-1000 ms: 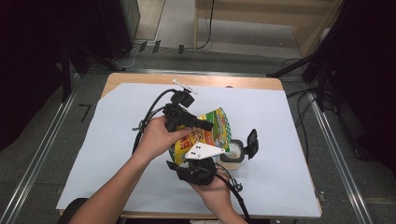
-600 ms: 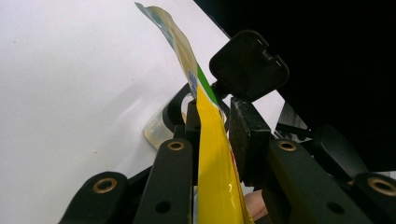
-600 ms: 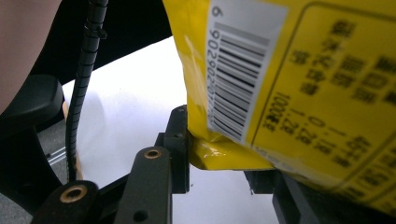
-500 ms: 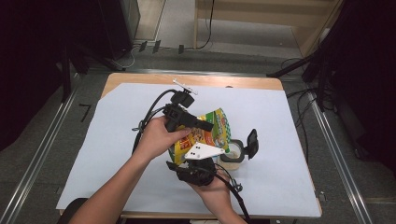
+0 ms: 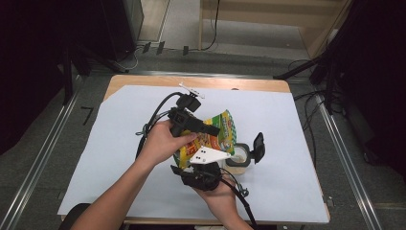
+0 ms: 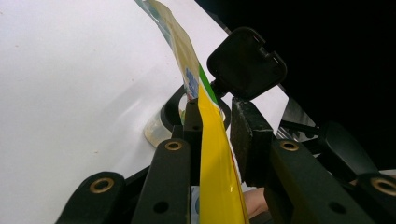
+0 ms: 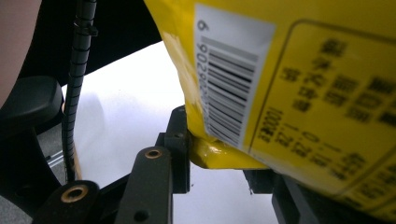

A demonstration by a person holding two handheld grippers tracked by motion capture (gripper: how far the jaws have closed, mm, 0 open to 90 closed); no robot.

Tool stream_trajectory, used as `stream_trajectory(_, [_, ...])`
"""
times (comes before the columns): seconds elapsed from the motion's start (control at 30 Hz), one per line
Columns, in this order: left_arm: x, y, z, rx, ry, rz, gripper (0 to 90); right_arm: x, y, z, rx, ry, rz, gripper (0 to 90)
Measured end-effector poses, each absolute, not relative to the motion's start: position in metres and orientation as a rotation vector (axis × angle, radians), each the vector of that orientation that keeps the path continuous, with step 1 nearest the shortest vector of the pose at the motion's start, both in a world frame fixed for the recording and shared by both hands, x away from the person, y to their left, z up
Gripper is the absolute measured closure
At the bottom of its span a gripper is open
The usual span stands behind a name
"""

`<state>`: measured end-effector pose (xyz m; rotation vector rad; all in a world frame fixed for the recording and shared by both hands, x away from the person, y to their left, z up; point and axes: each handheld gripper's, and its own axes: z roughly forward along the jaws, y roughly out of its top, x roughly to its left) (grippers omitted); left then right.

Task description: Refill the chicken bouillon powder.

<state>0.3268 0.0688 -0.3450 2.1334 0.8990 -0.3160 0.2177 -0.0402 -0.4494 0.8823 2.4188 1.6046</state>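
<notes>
Near the middle of the white-covered table point(image 5: 119, 158), the yellow snack bag point(image 5: 218, 136) is held up between both tools. The left gripper point(image 6: 215, 135) pinches its edge (one jaw seems slightly off), and the right gripper point(image 7: 219, 163) clamps its bottom corner. A clear container point(image 5: 241, 155) sits just right.

The snack bag point(image 5: 218, 136) in my fingers was glossy plastic film, yellow and slick, with a matt white printed barcode label point(image 7: 231, 74). My fingers point(image 6: 250, 135) were matt black plastic, slightly grainy, with brass-coloured metal rivets. The counter point(image 5: 201, 82) was light wood at its far edge, covered by a smooth matt white sheet point(image 5: 287, 143). To the right, the small container point(image 5: 239, 155) looked like clear plastic with a matt black plastic lid.
</notes>
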Motion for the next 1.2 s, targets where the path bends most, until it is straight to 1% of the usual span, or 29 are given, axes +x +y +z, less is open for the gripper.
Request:
stream_trajectory(0.7, [0.3229,0.0655,-0.3434,2.139,0.882,-0.317,76.6,0.2177,-0.0403,-0.4519,0.892,2.417,1.604,69.4])
stream_trajectory(1.2, [0.3249,0.0665,-0.3418,2.134,0.884,-0.313,76.3,0.2155,-0.04,-0.4469,0.902,2.414,1.65,69.6])
